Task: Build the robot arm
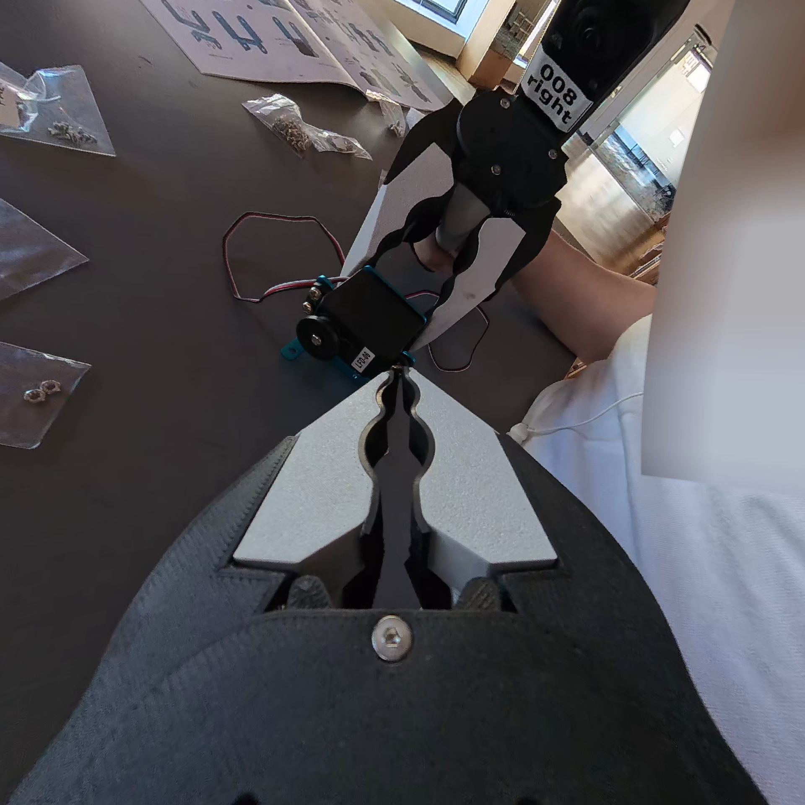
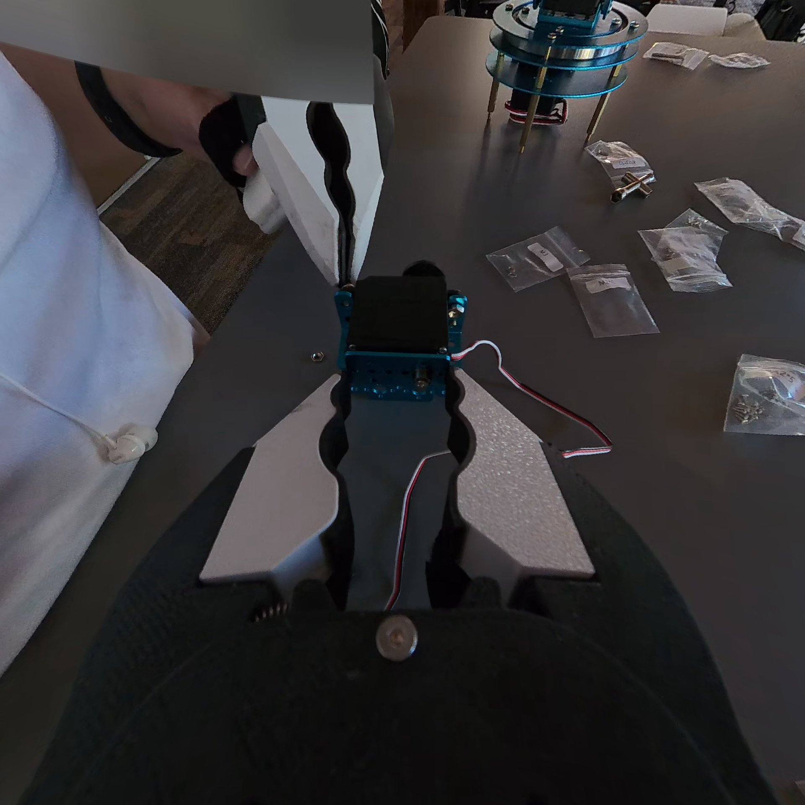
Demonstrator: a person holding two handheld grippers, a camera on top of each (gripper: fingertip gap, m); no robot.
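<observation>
A black servo (image 1: 370,313) sits in a blue metal bracket (image 1: 292,348) on the dark table. My right gripper (image 1: 383,309) is shut on the bracket's two sides; in the right wrist view its tips (image 2: 398,381) clamp the bracket (image 2: 392,385) with the servo (image 2: 398,313) just beyond. My left gripper (image 1: 398,370) is shut on a small screw (image 1: 397,369) at the bracket's corner. It shows in the right wrist view (image 2: 347,281), coming down at the bracket's far left corner. The servo's red-white-black wire (image 2: 586,452) trails between and past my right fingers. A loose nut (image 2: 316,356) lies left of the bracket.
Several clear bags of screws (image 2: 610,300) (image 1: 296,126) lie around. A printed instruction sheet (image 1: 261,39) is at the far side. A blue round assembly on brass standoffs (image 2: 562,52) and a cross-shaped wrench (image 2: 631,185) stand far right. A person in a white shirt (image 2: 65,305) is at the table edge. The tips of one gripper are about 5 cm away from the tips of the other.
</observation>
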